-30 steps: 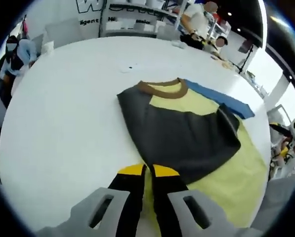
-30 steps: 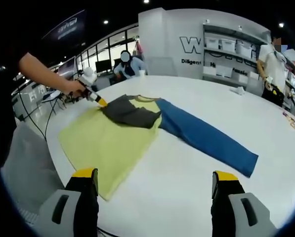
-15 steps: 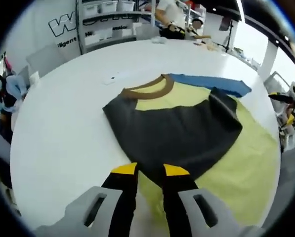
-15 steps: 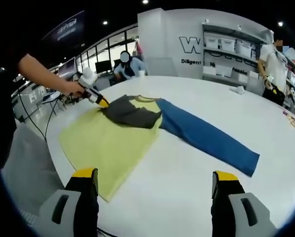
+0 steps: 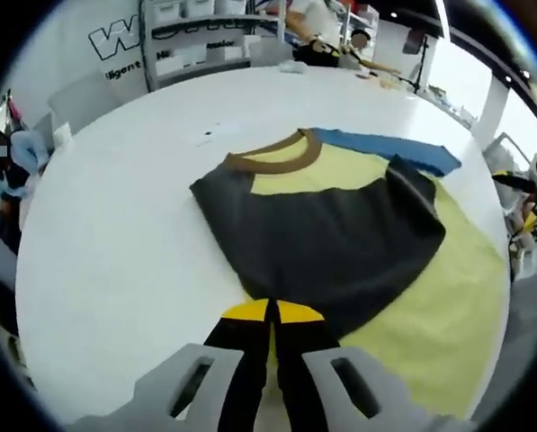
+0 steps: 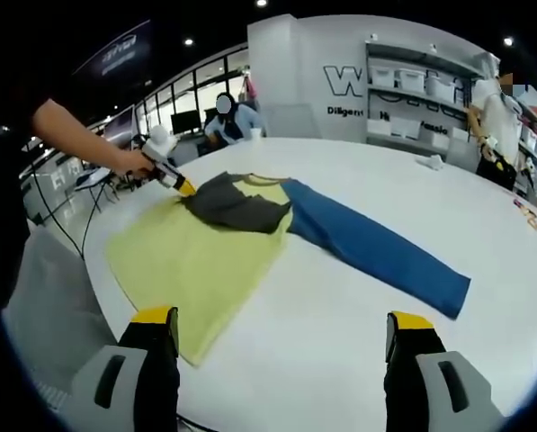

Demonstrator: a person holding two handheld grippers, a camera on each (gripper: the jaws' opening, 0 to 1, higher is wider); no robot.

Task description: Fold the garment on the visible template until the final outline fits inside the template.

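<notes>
A yellow-green shirt (image 5: 448, 297) with a brown collar (image 5: 272, 160) lies flat on the white table. Its dark grey sleeve (image 5: 331, 243) is folded across the body, and its blue sleeve (image 5: 394, 148) stretches out to the side. My left gripper (image 5: 272, 312) is shut on the grey sleeve's cuff edge, its yellow tips pressed together. In the right gripper view the shirt (image 6: 187, 261), grey sleeve (image 6: 237, 207) and blue sleeve (image 6: 376, 247) all show, with the left gripper (image 6: 185, 187) held by a hand. My right gripper (image 6: 281, 328) stands wide open over bare table, well short of the shirt.
The round white table (image 6: 340, 342) stretches past the shirt, its near edge just below my right jaws. A small white item (image 6: 427, 163) lies far back. A seated person (image 6: 228, 121) and a standing person (image 6: 497, 117) are beyond the table, with shelves of boxes (image 6: 421, 90).
My left jaws, slightly apart half a second ago, have come together on the grey sleeve's edge. The right gripper and the blue sleeve have stayed put.
</notes>
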